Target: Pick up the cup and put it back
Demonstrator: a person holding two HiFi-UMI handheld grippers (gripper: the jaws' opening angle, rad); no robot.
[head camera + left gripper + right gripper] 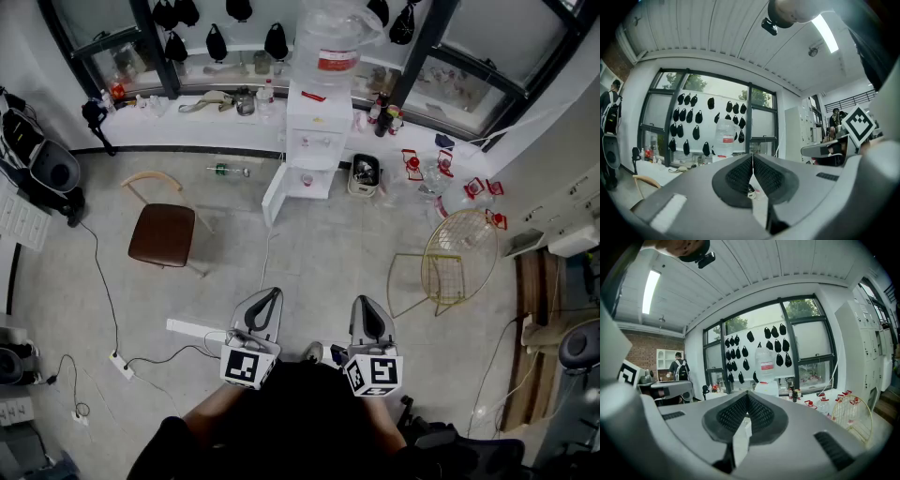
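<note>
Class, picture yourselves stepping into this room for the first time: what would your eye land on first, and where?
The white water dispenser with its big clear bottle stands before the windows, straight ahead. A brown-seated wooden chair sits to its left, a gold wire chair to its right. Nearest, the left gripper and right gripper point forward, fingers together.
</note>
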